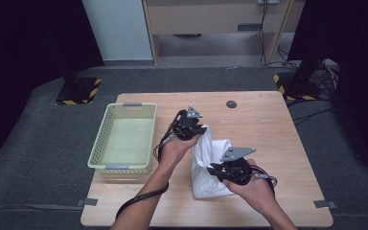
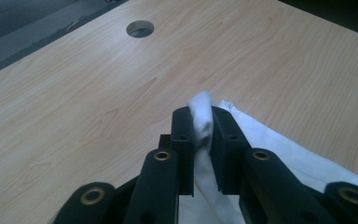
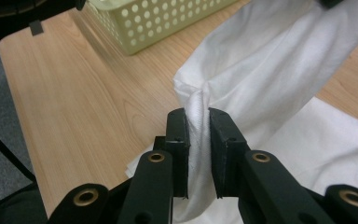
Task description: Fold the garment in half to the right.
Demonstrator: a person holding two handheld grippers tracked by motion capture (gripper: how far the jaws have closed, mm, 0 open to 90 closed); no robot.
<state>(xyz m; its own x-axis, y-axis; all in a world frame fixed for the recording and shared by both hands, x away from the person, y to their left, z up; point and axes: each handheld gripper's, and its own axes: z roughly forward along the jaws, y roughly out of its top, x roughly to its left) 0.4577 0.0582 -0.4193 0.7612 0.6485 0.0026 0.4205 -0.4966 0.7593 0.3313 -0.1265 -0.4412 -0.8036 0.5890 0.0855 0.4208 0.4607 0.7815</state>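
Basket (image 1: 124,139) blocking left; bare table (image 1: 263,124) far & right.

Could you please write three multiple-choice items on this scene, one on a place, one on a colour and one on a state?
1. Where does the pale yellow perforated plastic basket sit on the light wooden table?
A. On the person's left side
B. On the person's right side
C. On top of the cloth

2. What colour is the crumpled fabric cloth?
A. Blue
B. White
C. Red

3. How does the left tool stand?
A. Wide open above the basket
B. Shut on nothing
C. Shut on a fold of the cloth

Answers:
1. A: the high view shows the basket at the table's left, apart from the cloth.
2. B: the cloth is white in all three views.
3. C: the left gripper view shows fabric pinched between its jaws; the right tool grips the cloth likewise.
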